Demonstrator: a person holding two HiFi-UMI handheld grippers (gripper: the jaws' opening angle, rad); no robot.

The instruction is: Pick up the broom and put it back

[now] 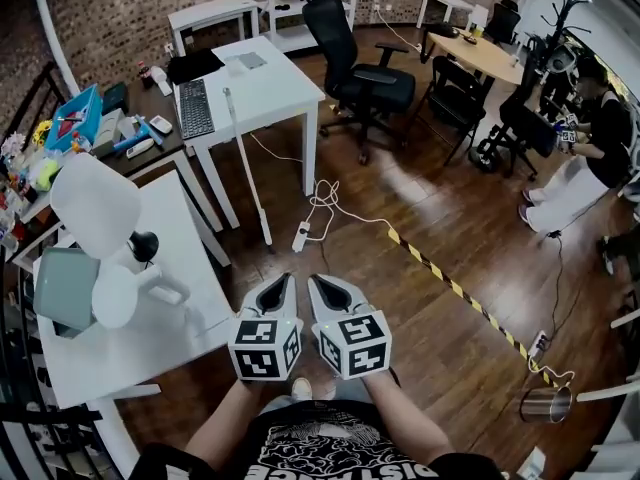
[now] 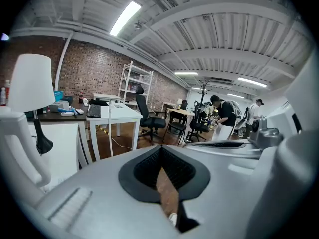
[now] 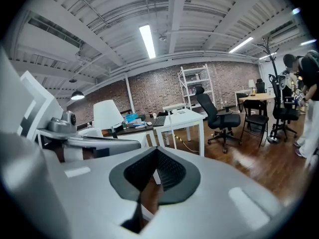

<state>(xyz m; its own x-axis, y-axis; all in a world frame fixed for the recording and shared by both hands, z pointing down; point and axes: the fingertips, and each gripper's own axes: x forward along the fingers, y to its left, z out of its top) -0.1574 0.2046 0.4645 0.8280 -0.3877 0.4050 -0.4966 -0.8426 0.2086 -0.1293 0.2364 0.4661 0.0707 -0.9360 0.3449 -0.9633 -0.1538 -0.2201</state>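
Observation:
A thin white pole, which looks like the broom handle [image 1: 247, 168], leans against the front of the white desk [image 1: 285, 93], its lower end on the wooden floor. It also shows as a pale stick, the broom handle [image 2: 109, 131], by that desk in the left gripper view. My left gripper [image 1: 286, 279] and right gripper [image 1: 313, 280] hang side by side over the floor, well short of the pole. Both point toward it. Each is shut with nothing between its jaws, as seen on the left gripper [image 2: 160, 149] and right gripper [image 3: 156, 151].
A power strip [image 1: 300, 236] with a white cable lies on the floor just ahead. Yellow-black tape [image 1: 450, 286] runs off to the right. A white table [image 1: 185, 298] with a lamp [image 1: 95, 203] stands at left. An office chair [image 1: 360, 78] and a person [image 1: 590, 158] are farther off.

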